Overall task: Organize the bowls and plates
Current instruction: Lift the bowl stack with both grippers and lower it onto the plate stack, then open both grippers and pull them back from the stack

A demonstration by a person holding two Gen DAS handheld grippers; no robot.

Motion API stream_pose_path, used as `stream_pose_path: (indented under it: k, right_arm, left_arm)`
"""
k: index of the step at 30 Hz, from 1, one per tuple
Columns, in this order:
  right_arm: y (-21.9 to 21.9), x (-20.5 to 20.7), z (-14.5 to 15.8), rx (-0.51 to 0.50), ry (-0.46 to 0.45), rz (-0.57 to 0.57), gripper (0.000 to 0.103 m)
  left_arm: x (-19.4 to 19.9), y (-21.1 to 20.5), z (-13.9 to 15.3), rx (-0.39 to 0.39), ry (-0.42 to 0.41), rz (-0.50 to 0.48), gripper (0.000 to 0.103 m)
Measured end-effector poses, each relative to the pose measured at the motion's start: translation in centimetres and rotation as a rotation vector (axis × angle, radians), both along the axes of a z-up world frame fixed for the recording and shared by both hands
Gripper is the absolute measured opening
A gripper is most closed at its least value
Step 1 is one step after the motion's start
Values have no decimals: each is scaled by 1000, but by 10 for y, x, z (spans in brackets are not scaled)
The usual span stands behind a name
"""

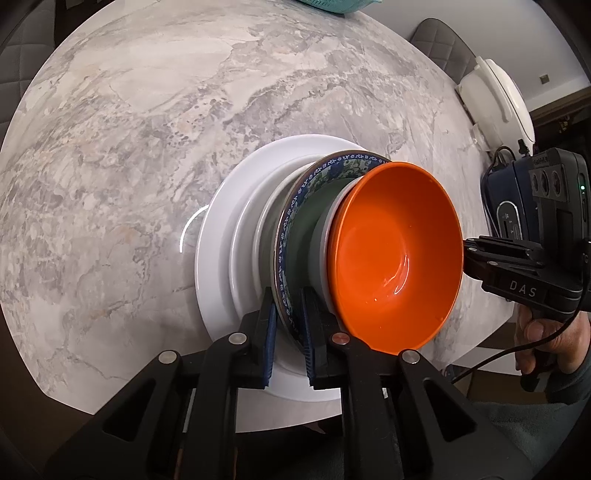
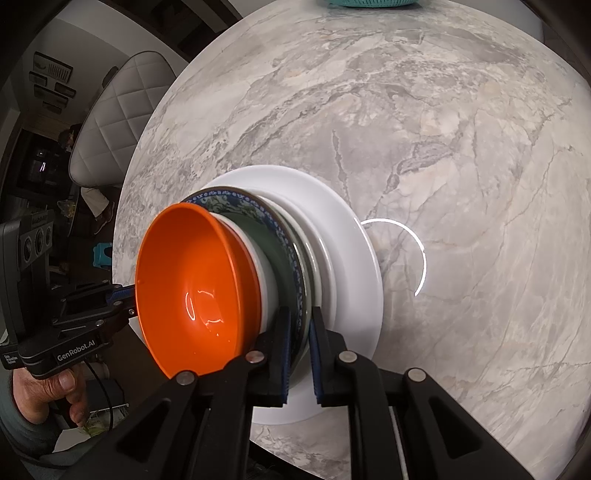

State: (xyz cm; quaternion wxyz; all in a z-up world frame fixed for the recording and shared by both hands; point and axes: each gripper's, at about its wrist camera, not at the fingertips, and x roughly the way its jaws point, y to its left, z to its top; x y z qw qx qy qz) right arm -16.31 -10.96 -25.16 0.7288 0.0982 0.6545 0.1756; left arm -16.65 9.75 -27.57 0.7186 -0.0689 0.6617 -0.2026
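A stack of dishes stands on the marble table: a large white plate [image 1: 218, 258] at the bottom, a smaller white plate [image 1: 245, 236], a blue-patterned plate [image 1: 295, 206] and an orange bowl [image 1: 395, 254] on top. My left gripper [image 1: 290, 332] is shut on the rim of the blue-patterned plate. My right gripper [image 2: 299, 354] is shut on the opposite rim of the same plate [image 2: 258, 212]. The orange bowl [image 2: 192, 284] sits on a pale ring-like dish [image 2: 266, 277]. Each gripper shows in the other's view, the left [image 2: 74, 325] and the right [image 1: 517, 273].
A white lidded appliance [image 1: 498, 103] and a dark blue device [image 1: 517, 206] with cables stand at the table's right edge. A teal basket [image 1: 332, 5] is at the far edge. Quilted chairs [image 2: 122, 114] stand around the marble table [image 1: 129, 166].
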Motion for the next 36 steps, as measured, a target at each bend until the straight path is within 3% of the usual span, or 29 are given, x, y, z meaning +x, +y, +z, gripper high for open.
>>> stream_pose_path:
  k: [10, 13, 18, 19, 22, 25, 29, 30, 31, 33, 34, 36]
  right_arm:
    - [0, -3, 4, -9, -20, -11, 15]
    - [-2, -4, 7, -19, -32, -18, 17]
    - [-10, -7, 13, -32, -50, -46, 27]
    - [-12, -8, 16, -34, -56, -52, 31]
    - [-20, -15, 31, -35, -91, -76, 45]
    - [-27, -23, 47, -55, -122, -101, 49]
    - [-38, -39, 80, -54, -206, -172, 62]
    - [-39, -44, 90, -47, -235, -188, 65]
    - [-40, -49, 100, -45, -263, -200, 69]
    - [-38, -57, 118, -55, -309, -207, 71]
    - [-35, -60, 125, -59, -327, -208, 72]
    - [-30, -65, 137, -61, -351, -207, 75]
  left_arm:
    - [-7, 12, 14, -14, -40, 24, 18]
    - [-11, 16, 18, -7, -49, 33, 24]
    - [-21, 29, 36, -4, -94, 70, 64]
    - [-24, 32, 43, -10, -112, 76, 66]
    - [-32, 36, 64, -6, -184, 83, 70]
    - [-42, 38, 89, 14, -287, 93, 71]
    - [-59, 41, 133, -29, -452, 139, 71]
    - [-65, 40, 146, -18, -503, 160, 72]
    - [-70, 37, 156, 44, -546, 195, 72]
    - [-73, 30, 169, 171, -516, 256, 72]
    - [-73, 29, 173, 176, -484, 286, 72]
    - [-77, 29, 177, 82, -432, 339, 72]
